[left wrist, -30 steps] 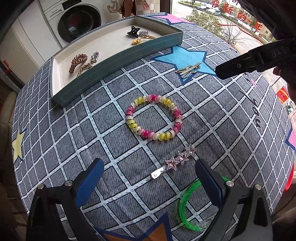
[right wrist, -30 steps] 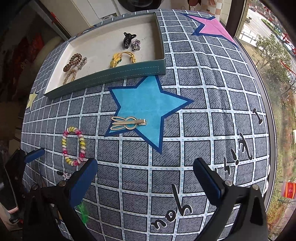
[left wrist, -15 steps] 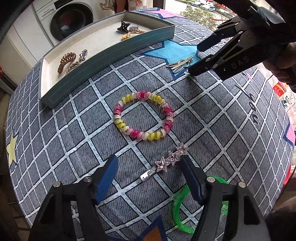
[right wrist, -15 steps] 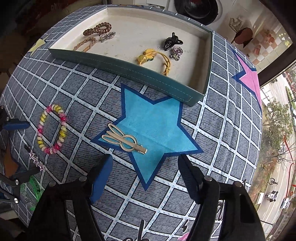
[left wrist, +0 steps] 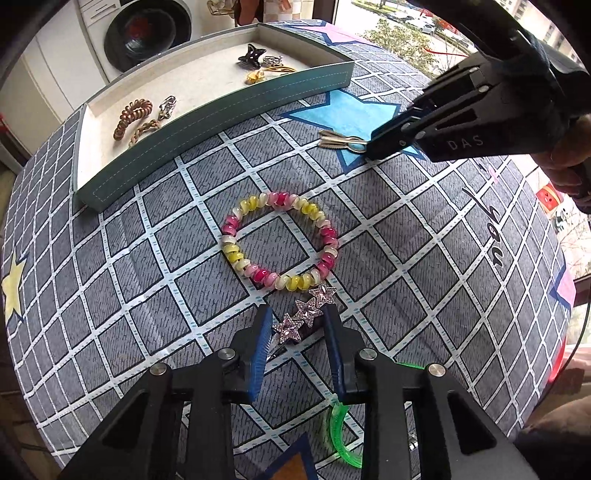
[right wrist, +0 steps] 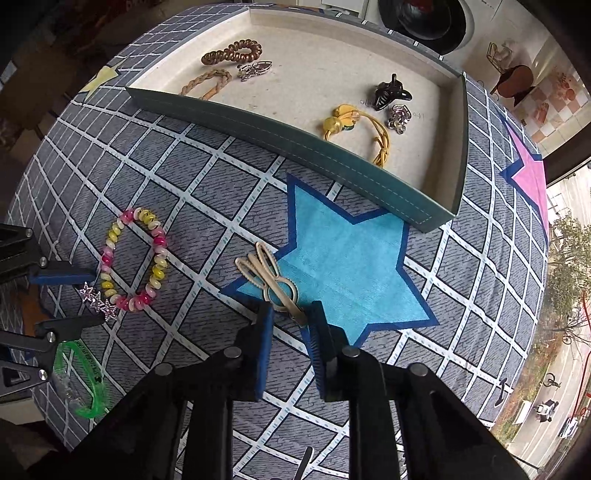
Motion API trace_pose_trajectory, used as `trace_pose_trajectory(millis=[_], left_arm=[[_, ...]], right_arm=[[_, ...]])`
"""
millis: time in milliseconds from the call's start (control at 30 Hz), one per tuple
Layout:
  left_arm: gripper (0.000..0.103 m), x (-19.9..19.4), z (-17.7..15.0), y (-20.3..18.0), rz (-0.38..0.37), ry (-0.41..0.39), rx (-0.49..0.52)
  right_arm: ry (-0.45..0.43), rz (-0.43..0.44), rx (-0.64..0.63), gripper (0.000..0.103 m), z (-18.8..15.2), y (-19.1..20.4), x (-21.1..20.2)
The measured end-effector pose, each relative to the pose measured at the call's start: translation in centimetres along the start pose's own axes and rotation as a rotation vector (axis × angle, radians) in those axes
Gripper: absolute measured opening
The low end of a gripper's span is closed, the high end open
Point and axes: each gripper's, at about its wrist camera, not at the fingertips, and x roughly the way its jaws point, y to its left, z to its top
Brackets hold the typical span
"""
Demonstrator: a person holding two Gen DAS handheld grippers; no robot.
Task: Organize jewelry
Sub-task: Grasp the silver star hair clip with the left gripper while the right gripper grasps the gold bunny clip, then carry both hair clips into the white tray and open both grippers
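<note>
My left gripper (left wrist: 297, 325) has its blue pads closed in on a star hair clip (left wrist: 306, 312) lying on the grid cloth. A pink-and-yellow bead bracelet (left wrist: 280, 240) lies just beyond it. My right gripper (right wrist: 290, 319) has its pads closed in on the near end of a gold bunny-ear clip (right wrist: 267, 275) at the edge of the blue star patch; it also shows in the left wrist view (left wrist: 341, 139). A teal tray (right wrist: 295, 146) holds several hair ties and clips.
A green bangle (left wrist: 341, 439) lies under my left gripper, also seen in the right wrist view (right wrist: 79, 380). A washing machine (left wrist: 147, 29) stands behind the table. The table edge drops off at the right, by a window.
Both grippers moved down and forward and narrowed from wide open. The left one closed around the star clip, the right one around the bunny-ear clip.
</note>
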Motion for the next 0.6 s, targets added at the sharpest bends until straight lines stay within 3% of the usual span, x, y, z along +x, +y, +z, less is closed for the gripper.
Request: trace_pose_trajectory(millis=[300,600], left_arm=[[0.041,-1.7,-1.7,3.1,-0.058,-0.029,-0.213],[0.041,-3.8,-2.5,4.3,-0.055,-0.064,-0.301]], right_arm=[[-0.008,0.112,0.264,0.009,-2.7,-1.2,-0.6],[-0.04,0.239,0.43,0.009,-5.2,-2.7,-2.4]])
